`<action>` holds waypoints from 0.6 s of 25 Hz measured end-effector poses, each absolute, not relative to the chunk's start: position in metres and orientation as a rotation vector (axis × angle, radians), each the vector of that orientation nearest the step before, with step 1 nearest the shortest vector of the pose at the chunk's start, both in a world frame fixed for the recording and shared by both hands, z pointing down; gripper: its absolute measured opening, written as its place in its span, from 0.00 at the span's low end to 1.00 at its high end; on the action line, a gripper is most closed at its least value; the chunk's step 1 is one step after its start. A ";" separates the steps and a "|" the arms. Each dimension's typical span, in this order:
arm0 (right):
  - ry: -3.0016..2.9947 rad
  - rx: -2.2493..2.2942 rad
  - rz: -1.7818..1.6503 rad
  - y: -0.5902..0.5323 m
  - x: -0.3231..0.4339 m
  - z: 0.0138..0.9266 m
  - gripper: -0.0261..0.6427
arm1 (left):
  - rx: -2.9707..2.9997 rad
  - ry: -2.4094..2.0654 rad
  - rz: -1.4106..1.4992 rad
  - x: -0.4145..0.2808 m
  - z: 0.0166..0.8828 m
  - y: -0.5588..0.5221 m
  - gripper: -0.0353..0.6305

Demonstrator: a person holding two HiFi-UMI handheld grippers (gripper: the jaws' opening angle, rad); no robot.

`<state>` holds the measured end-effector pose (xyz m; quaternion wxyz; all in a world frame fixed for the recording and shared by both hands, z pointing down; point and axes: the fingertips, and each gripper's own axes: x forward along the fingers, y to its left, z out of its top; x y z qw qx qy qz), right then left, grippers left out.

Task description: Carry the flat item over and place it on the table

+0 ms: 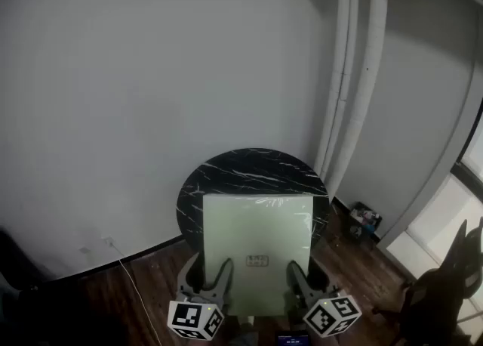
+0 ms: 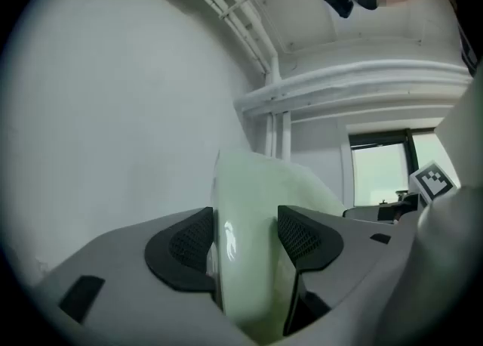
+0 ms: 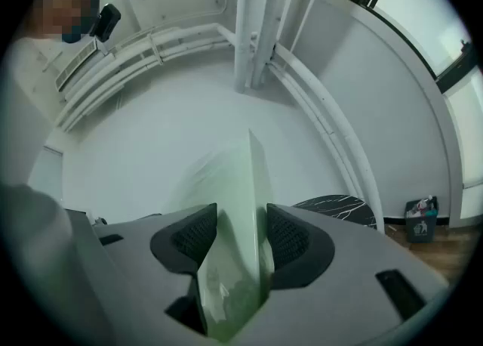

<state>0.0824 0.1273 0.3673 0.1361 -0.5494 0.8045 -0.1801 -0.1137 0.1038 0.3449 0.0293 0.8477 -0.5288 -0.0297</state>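
Observation:
A pale green flat board (image 1: 256,223) hangs over a round black marble table (image 1: 226,171), covering most of its near half. Both grippers hold the board by its near edge. My left gripper (image 1: 205,276) is shut on the left corner and my right gripper (image 1: 308,276) on the right corner. In the left gripper view the board (image 2: 245,208) stands edge-on between the two black pads (image 2: 189,242). The right gripper view has the board (image 3: 238,208) pinched between its own pads (image 3: 290,239), with the table's edge (image 3: 339,205) beyond. I cannot tell whether the board touches the tabletop.
White pipes (image 1: 347,72) run up the wall corner behind the table. A small bin with items (image 1: 364,220) sits on the wooden floor at the right. A dark chair (image 1: 445,291) stands near the window. A thin cable (image 1: 124,265) trails on the floor at the left.

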 end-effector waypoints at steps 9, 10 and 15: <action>2.348 -1.505 -0.459 0.249 0.083 0.329 0.33 | 2.625 -1.717 -0.174 -0.117 0.307 0.235 0.46; 2.352 -1.498 -0.461 0.254 0.081 0.328 0.33 | 2.624 -1.719 -0.178 -0.118 0.305 0.241 0.46; 2.373 -1.483 -0.472 0.270 0.074 0.324 0.33 | 2.604 -1.727 -0.181 -0.126 0.301 0.259 0.46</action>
